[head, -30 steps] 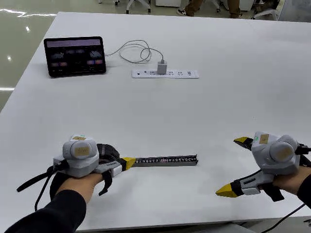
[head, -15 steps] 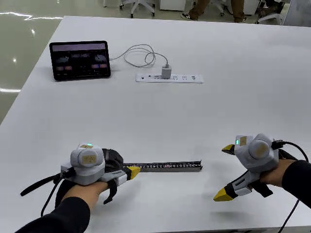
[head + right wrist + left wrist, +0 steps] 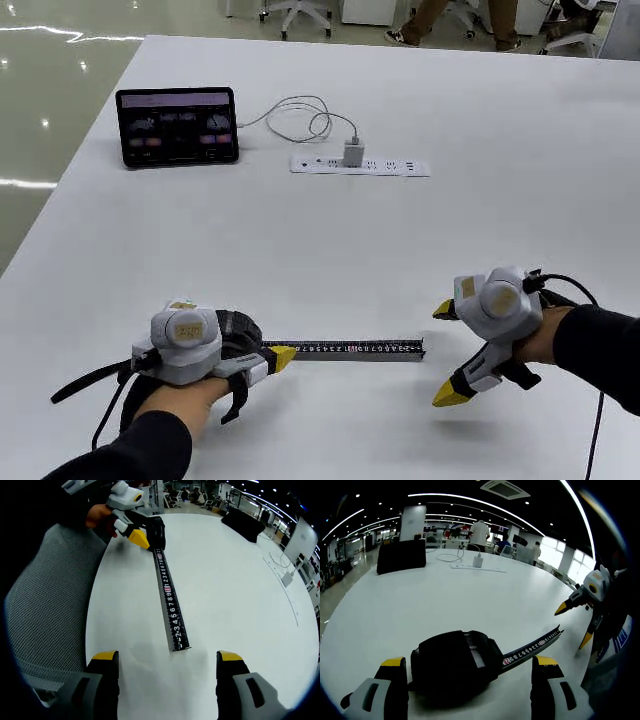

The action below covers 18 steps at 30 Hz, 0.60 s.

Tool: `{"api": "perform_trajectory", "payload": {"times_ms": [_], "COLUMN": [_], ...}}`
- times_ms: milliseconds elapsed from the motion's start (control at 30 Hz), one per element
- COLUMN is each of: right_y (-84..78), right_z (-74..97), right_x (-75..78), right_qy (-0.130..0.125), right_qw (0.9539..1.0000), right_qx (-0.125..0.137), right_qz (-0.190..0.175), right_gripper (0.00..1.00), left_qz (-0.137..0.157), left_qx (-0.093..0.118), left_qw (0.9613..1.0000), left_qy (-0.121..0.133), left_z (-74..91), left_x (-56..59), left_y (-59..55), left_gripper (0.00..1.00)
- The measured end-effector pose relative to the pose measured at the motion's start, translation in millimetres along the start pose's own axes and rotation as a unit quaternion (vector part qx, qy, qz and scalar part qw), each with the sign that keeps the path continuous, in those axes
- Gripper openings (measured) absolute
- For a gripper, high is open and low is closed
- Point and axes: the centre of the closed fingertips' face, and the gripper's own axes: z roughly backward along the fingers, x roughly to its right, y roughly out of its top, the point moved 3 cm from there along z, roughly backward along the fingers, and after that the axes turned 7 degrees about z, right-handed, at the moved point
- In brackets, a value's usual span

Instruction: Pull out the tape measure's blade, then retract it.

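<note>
The black tape measure (image 3: pixel 238 328) lies on the white table near the front left, with my left gripper (image 3: pixel 275 340) shut on its case. In the left gripper view the case (image 3: pixel 455 665) sits between the yellow-tipped jaws. A short length of blade (image 3: pixel 355 349) lies flat on the table, pointing right. My right gripper (image 3: pixel 445 352) stands open just right of the blade's end hook, not touching it. In the right gripper view the blade (image 3: pixel 170 600) runs away from the gap between the open jaws (image 3: pixel 167 656), its end just ahead of them.
A dark tablet (image 3: pixel 178 125) stands at the back left. Beside it lies a white power strip (image 3: pixel 360 166) with a charger and a looped cable (image 3: pixel 300 115). The table's left edge (image 3: pixel 70 190) drops to a shiny floor. Chairs and people are far behind.
My right gripper has moved left, closing most of the gap to the blade's end. The blade's length and the left gripper's hold look unchanged. The head camera shifted.
</note>
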Motion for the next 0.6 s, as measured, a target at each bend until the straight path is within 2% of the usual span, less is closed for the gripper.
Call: {"api": "perform_trajectory", "payload": {"times_ms": [33, 133, 267, 400, 600], "right_y": [2.3, 6.7, 7.9, 7.9, 2.9], "right_z": [-1.7, -5.7, -12.1, -14.8, -18.0], "right_x": [3.0, 6.3, 12.9, 19.5, 17.3], "right_qy": [0.001, 0.009, 0.015, 0.016, 0.024], "right_qw": [0.9998, 0.9993, 0.9989, 0.9985, 0.9976], "right_qx": [-0.001, -0.009, -0.019, -0.023, -0.031], "right_qz": [0.018, 0.036, 0.040, 0.048, 0.057], "right_gripper": [0.74, 0.64, 0.62, 0.50, 0.41], "left_qz": [0.001, -0.001, 0.000, -0.002, 0.002], "left_qx": [0.002, 0.001, 0.005, 0.008, 0.015], "left_qw": [1.0000, 1.0000, 1.0000, 1.0000, 0.9999], "left_qy": [0.000, -0.001, 0.001, 0.000, 0.001], "left_z": [0.3, 0.4, 0.7, 0.4, 1.6], "left_x": [0.3, 0.7, -0.4, 0.4, 0.3], "left_y": [1.0, 0.8, 2.1, 3.0, 6.2], "left_gripper": [1.00, 1.00, 1.00, 1.00, 1.00]}}
